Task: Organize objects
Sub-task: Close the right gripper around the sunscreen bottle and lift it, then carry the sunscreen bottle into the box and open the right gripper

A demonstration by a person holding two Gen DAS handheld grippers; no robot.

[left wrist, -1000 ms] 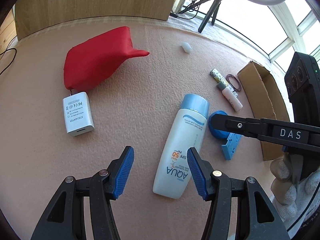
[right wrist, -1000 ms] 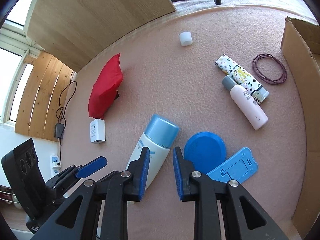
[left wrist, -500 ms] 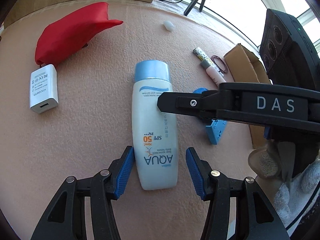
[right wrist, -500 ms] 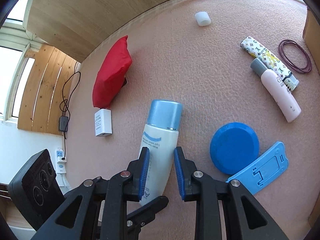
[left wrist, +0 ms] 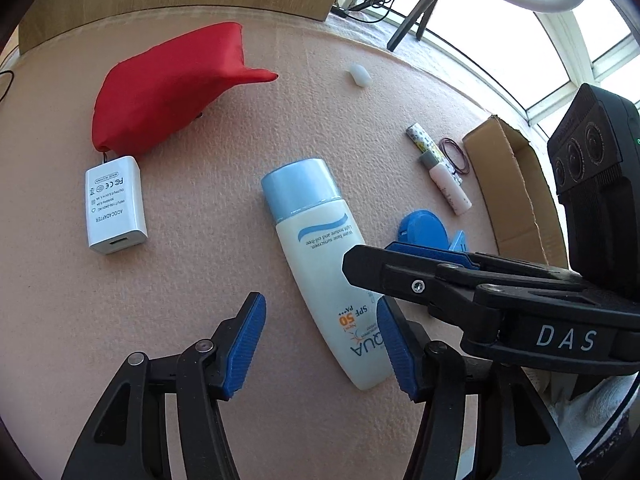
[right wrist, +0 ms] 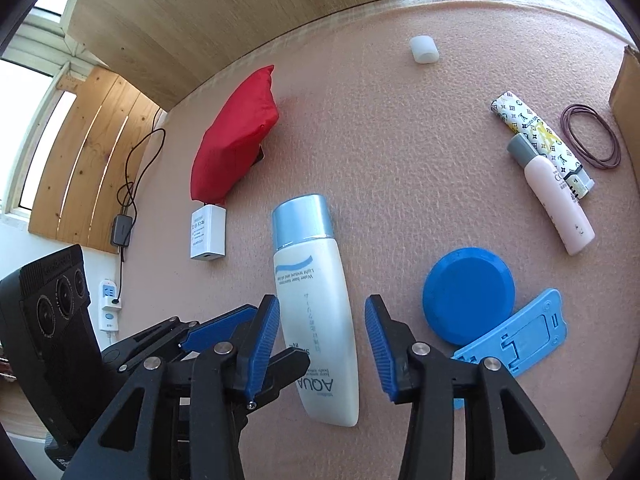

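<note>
Lying flat on the pink mat (right wrist: 400,128), the sunscreen bottle (right wrist: 316,312) points its cap away, its long axis running forward between the spread jaws of the right gripper (right wrist: 322,344), the nearer one. The left gripper (left wrist: 320,340), also open, sits slightly askew. Only the right view shows the phone stand (right wrist: 520,336) fully; the left shows more of the cardboard box (left wrist: 516,184).
</note>
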